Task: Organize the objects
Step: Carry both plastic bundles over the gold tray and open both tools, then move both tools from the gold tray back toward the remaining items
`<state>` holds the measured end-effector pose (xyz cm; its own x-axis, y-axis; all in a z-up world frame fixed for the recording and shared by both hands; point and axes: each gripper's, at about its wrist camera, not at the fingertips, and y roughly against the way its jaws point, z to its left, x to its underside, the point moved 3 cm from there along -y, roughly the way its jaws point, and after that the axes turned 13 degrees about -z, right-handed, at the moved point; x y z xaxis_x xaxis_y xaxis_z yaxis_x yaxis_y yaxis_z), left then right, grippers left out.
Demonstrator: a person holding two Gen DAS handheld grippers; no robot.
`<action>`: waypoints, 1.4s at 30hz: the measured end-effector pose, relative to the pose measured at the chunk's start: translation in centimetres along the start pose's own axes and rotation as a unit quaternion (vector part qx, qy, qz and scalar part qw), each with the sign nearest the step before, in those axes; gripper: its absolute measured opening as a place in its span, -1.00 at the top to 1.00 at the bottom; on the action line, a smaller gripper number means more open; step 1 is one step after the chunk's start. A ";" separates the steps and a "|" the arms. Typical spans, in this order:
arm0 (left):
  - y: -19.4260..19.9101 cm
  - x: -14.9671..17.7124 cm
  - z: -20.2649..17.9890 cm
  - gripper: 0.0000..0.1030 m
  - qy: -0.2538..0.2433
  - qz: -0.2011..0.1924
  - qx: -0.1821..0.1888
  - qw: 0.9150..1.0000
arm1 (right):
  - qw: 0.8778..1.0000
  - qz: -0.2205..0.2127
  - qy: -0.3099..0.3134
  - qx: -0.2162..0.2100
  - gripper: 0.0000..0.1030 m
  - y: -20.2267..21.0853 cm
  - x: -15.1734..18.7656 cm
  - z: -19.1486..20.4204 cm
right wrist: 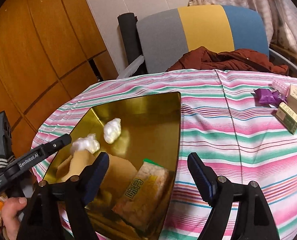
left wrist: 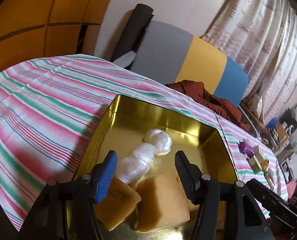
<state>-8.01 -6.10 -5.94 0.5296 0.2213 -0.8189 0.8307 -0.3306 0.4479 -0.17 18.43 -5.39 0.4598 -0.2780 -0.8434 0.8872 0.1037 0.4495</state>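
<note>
Room w/ wood panelling, curtain and a grey/yellow/blue chair (right wrist: 204,30) behind a tabletop (right wrist: 228,140) under a pink-green striped cloth.

Landmark: gold tin tray (right wrist: 162,108), open, on the cloth.

Inside tray: two tan sponge-like blocks (left wrist: 160,200), a printed food packet (right wrist: 146,188) at the near right corner, a white plastic-wrapped bundle (left wrist: 148,156) toward the middle.

Outside tray, well apart to its right: small cartons (right wrist: 292,108), a purple wrapped item (right wrist: 266,98), a clear pink piece; detail too small to tell further.

Left gripper (left wrist: 146,172): above the tray's near end, jaws spread, bundle and blocks lying between and below the pads, nothing pinched. Right gripper (right wrist: 148,176): at the tray's right rim, jaws spread, empty, packet beneath the gap.

Assessment: partly done. Four or so items are in the tray; both grippers appear to have let go. Remaining: the cluster right of the tray, likely next pickup for the right side.
</note>
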 end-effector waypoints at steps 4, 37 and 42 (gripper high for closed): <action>0.8 -0.5 -0.1 -0.18 0.004 -0.021 -0.009 1.000 | 1.000 -0.004 -0.007 0.001 -0.58 0.6 -0.1 -0.5; 4.2 6.7 -17.4 -0.19 -0.146 0.043 0.188 0.970 | 0.992 -0.014 -0.025 0.123 -0.64 5.3 -0.1 -13.6; 4.5 8.8 -19.8 -0.19 -0.160 0.067 0.211 0.962 | 0.985 -0.008 -0.043 0.167 -0.64 6.9 0.3 -18.8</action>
<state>3.84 12.49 -4.06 0.4917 -0.1209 -0.8623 0.5785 -0.6948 0.4273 6.79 37.04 -8.14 0.4289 -0.3580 -0.8294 0.8256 -0.2175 0.5207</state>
